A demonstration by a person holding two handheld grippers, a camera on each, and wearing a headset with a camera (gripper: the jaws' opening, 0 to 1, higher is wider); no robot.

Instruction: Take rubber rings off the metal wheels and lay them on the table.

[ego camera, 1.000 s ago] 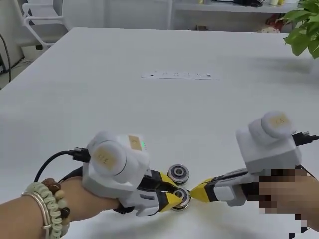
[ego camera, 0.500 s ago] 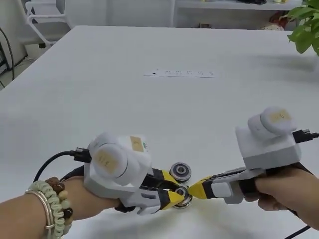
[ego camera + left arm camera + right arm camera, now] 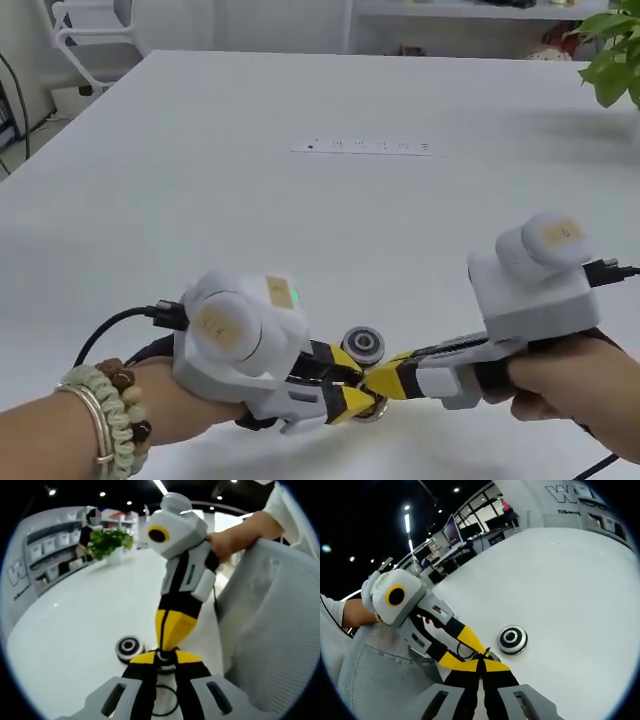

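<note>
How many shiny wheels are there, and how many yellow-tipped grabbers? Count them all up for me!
Metal wheels: 2, the loose wheel on the table and the held wheel.
Grippers: 2, the left gripper clamping the held wheel, and the right gripper.
Total: 4

wide bare table (image 3: pixel 300 230) ahead, spare wheel (image 3: pixel 362 345) close by
</note>
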